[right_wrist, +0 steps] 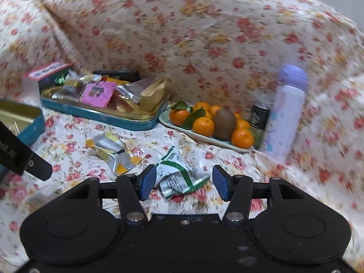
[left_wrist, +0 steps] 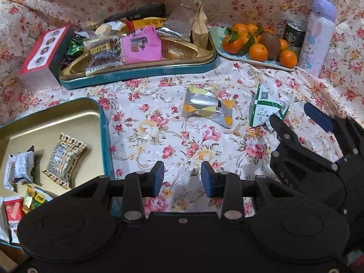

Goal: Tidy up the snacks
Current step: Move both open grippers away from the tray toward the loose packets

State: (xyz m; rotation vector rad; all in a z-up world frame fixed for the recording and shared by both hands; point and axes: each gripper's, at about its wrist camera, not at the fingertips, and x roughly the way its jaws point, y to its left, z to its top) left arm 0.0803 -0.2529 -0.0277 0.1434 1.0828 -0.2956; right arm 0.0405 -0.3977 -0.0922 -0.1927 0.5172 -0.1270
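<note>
We hold our left gripper [left_wrist: 182, 177] over the flowered surface [left_wrist: 182, 136], its fingers [left_wrist: 158, 177] spread with only cloth between them. Our right gripper [right_wrist: 184, 182] hangs low over the green-and-white snack packet [right_wrist: 182, 177], fingers spread to either side of it, not pressing. A silver-and-yellow packet [left_wrist: 206, 107] lies just left of that one. At near left sits the open tin [left_wrist: 68, 113] with a few wrapped snacks [left_wrist: 64, 157]; the far tin lid [left_wrist: 136, 75] is heaped with more. At far right stands a plate of tangerines [left_wrist: 258, 52].
</note>
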